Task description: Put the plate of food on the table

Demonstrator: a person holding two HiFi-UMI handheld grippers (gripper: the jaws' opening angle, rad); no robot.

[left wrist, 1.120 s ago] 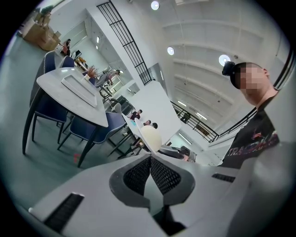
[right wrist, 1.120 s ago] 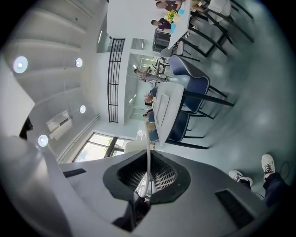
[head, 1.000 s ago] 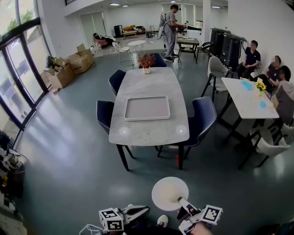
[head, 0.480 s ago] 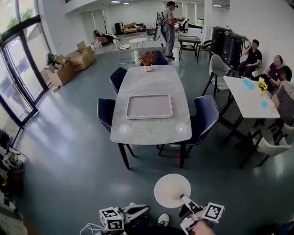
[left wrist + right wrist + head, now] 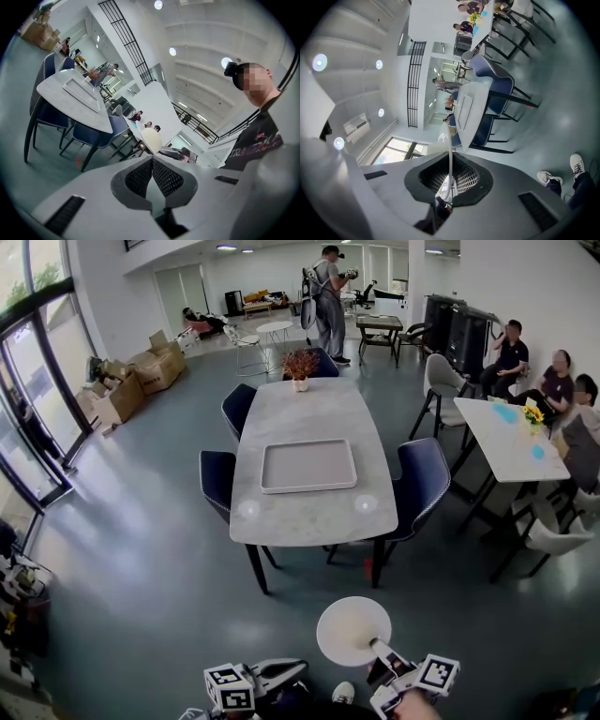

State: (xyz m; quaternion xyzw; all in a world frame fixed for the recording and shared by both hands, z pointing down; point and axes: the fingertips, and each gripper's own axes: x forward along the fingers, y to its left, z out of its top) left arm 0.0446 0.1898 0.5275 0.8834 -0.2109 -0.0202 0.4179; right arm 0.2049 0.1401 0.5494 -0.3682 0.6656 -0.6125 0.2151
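White plate (image 5: 352,631): rigid, light, likely slick and breakable. My right gripper (image 5: 378,647) pinches its near rim. Left gripper (image 5: 292,669) closed, empty.

From head height we look forward and steeply down, well back from the marble dining table (image 5: 309,512). Each gripper camera peers low along its own jaws, rolled sideways, toward that same table and its tray (image 5: 308,466).
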